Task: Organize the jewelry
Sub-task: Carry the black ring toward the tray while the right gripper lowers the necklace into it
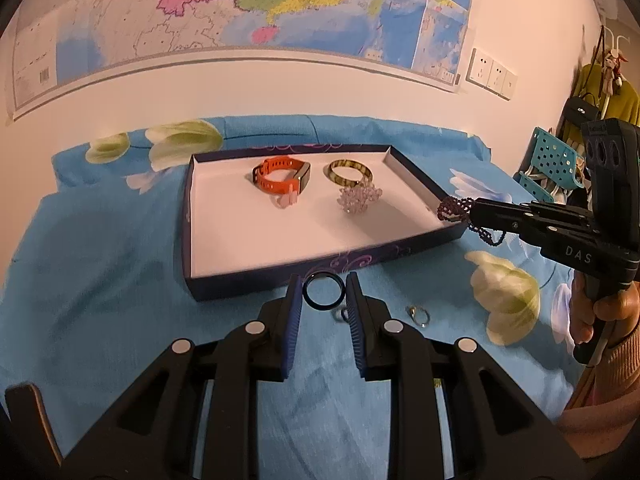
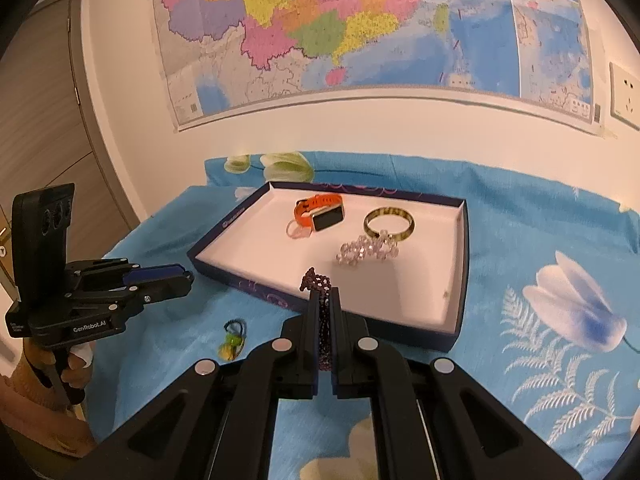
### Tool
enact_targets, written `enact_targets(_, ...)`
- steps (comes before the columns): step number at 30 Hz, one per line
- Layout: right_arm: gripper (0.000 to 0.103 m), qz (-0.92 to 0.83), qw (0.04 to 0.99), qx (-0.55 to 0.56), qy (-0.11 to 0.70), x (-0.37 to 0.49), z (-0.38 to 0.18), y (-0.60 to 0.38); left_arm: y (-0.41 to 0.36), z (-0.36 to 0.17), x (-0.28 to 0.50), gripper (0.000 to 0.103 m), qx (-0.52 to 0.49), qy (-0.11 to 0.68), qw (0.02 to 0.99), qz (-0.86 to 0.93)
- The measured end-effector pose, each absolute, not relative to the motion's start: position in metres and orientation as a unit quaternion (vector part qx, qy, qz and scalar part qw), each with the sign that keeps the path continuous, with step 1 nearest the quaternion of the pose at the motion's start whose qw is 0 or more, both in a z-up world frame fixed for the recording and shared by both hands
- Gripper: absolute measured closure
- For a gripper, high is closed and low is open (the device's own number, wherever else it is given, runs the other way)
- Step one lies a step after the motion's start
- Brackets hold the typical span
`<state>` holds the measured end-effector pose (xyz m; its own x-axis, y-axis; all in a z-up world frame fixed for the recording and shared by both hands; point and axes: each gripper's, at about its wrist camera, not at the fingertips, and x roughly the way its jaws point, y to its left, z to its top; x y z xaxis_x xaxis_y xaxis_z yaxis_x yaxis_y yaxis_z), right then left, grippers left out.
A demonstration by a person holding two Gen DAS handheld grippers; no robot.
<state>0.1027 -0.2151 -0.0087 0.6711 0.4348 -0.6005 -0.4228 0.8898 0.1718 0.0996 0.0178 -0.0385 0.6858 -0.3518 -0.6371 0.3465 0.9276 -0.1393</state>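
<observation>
A dark blue tray with a white floor lies on the blue cloth. In it are an orange watch, a gold-green bangle and a clear bead bracelet. My left gripper is shut on a dark blue ring, just before the tray's near wall. My right gripper is shut on a dark purple bead bracelet, over the tray's near edge.
A small metal ring and another partly hidden ring lie on the cloth by my left fingers. A green-yellow trinket lies left of my right gripper. A wall with a map stands behind. A teal basket is at far right.
</observation>
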Motion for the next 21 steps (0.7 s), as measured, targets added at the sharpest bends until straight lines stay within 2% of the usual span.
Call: enact_targets(21,0.1,0.222,0.917,0.014,0.332,0.141,-0.013,-0.215,0.008,-0.028,0.138,0.08,0.003,0.342,0.921,-0.189)
